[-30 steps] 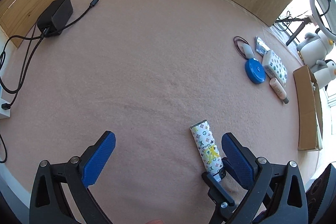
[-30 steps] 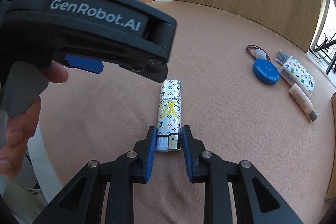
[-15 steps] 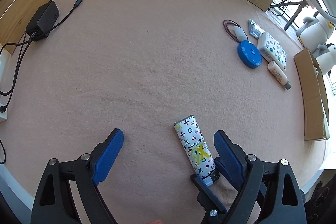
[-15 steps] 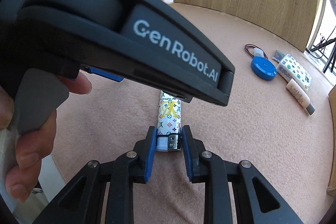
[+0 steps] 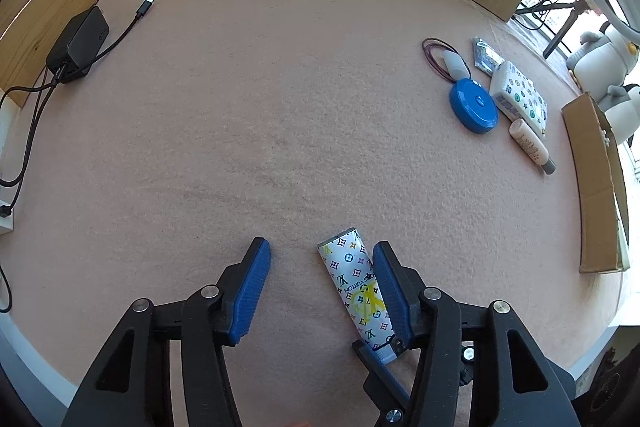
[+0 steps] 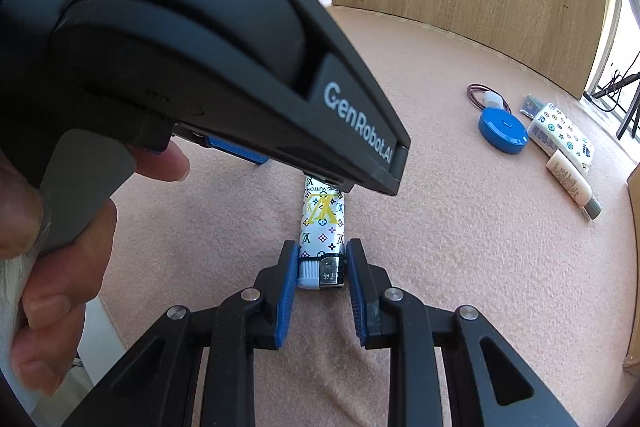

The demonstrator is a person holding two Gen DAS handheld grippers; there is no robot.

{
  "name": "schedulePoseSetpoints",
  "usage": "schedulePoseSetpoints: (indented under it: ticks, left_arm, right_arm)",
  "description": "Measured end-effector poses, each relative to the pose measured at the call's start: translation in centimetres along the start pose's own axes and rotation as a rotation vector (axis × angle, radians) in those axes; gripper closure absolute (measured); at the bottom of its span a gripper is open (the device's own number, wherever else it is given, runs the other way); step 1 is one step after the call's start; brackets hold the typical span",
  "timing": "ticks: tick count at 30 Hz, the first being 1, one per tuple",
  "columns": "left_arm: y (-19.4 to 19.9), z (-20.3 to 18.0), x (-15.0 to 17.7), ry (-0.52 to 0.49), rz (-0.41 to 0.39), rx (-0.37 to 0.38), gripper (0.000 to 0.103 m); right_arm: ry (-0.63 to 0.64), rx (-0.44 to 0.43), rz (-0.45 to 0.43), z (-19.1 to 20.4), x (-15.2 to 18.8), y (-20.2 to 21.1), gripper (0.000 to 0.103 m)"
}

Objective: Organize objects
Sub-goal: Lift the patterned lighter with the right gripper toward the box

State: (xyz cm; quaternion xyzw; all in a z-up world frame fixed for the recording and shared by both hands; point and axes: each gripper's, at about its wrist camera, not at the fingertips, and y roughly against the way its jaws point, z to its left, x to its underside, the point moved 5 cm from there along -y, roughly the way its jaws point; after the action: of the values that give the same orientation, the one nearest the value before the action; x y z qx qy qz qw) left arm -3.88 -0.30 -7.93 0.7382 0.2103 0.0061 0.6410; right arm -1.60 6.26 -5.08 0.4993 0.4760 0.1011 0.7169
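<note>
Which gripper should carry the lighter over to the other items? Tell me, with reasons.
Right. The right gripper is shut on the lighter's metal end. The left gripper is open; only one finger is beside the lighter.

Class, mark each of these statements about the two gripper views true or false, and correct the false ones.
1. The right gripper is closed on the lighter's metal end. True.
2. The left gripper is fully shut. False: its jaws stand apart around the lighter.
3. The blue round case lies beside the patterned tissue pack. True.
4. The charger sits inside the cardboard box. False: it lies on the table's opposite side.
</note>
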Motion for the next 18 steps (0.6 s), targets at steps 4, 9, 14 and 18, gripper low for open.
schedulePoseSetpoints:
  ticks: [4, 9, 14, 18]
  left_arm:
    - [0.3, -0.3, 0.1, 0.004, 0.009, 0.051, 0.070]
    - [0.7, -0.1, 0.2, 0.013, 0.012, 0.066, 0.072]
    - [0.6, -0.2, 0.2, 0.011, 0.012, 0.069, 0.074]
    - [0.0, -0.8, -0.3, 0.010, 0.009, 0.069, 0.075]
  right_arm:
    - [-0.005, -0.006, -0.004, -0.3, 0.0, 0.0, 0.081]
    - [-0.015, -0.012, -0.007, -0.6, -0.1, 0.0, 0.081]
    - [-0.035, -0.022, -0.015, -1.0, -0.2, 0.1, 0.081]
    - [-0.052, -0.034, -0.020, -1.4, -0.3, 0.2, 0.081]
